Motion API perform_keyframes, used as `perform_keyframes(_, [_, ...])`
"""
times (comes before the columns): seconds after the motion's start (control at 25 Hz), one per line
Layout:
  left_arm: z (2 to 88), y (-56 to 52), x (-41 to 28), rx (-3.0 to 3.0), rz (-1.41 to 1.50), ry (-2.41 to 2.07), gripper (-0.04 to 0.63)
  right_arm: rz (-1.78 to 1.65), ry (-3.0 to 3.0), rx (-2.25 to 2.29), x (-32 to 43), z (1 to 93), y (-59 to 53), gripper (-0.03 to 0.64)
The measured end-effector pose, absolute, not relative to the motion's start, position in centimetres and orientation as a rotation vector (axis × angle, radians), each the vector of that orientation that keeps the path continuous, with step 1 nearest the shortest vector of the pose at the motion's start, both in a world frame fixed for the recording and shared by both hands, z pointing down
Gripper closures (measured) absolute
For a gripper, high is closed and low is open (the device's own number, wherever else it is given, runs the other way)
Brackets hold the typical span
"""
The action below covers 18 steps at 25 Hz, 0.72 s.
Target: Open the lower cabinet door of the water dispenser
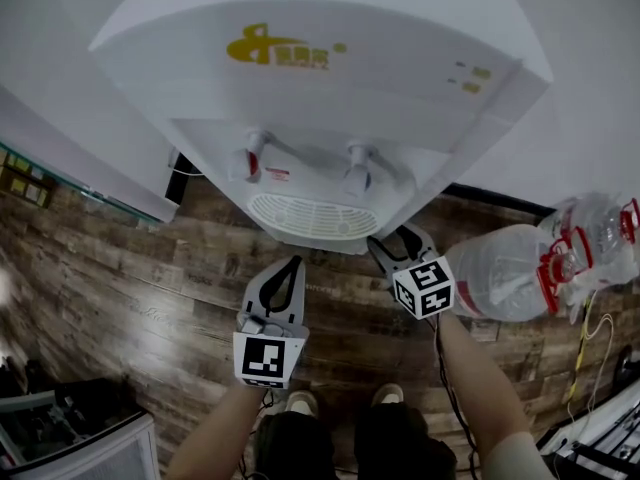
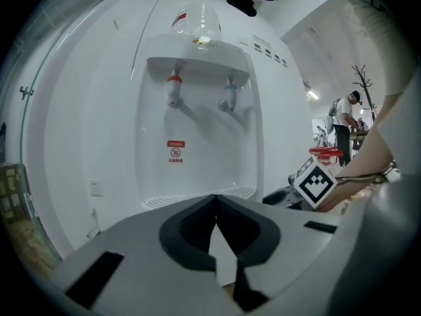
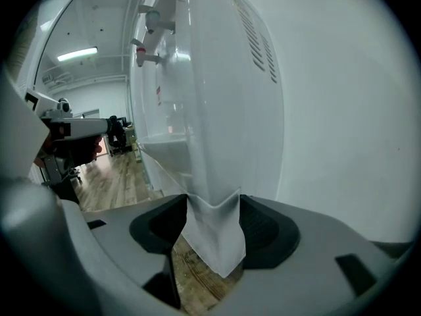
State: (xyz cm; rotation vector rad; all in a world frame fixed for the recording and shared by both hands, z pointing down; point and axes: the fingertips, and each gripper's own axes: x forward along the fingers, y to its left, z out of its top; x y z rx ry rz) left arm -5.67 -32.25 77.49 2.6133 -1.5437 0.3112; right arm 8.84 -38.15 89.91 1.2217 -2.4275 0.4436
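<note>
Both jaws of the right hand-held gripper (image 1: 400, 250) are being held wide apart, so that the white front corner (image 3: 212, 232) of the water dispenser (image 1: 320, 88) is being straddled, apparently unclamped, probably to catch the door's edge. The lower cabinet door is sitting beneath the drip grille (image 1: 312, 216), under the dispenser's bulging front, and is being hidden from the head view. The left hand-held gripper (image 1: 296, 266) is being carried closed and empty just beside, seemingly in reserve.
</note>
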Motion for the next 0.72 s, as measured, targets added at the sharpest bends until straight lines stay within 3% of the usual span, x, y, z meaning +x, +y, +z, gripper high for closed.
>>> perform_keyframes(0.24, [78.1, -31.6, -6.3, 2.629, 0.363, -1.524, 0.590, 0.443, -2.395, 1.176, 8.7, 90.0, -38.5, 0.345])
perform_keyframes(0.64, [78.6, -30.5, -5.7, 2.612, 0.380, -1.490, 0.589, 0.500, -2.333, 1.134, 8.6, 90.0, -37.0, 0.370])
perform_keyframes(0.72, [78.6, -30.2, -5.6, 2.606, 0.388, -1.479, 0.590, 0.468, -2.320, 1.011, 8.5, 90.0, -35.6, 0.401])
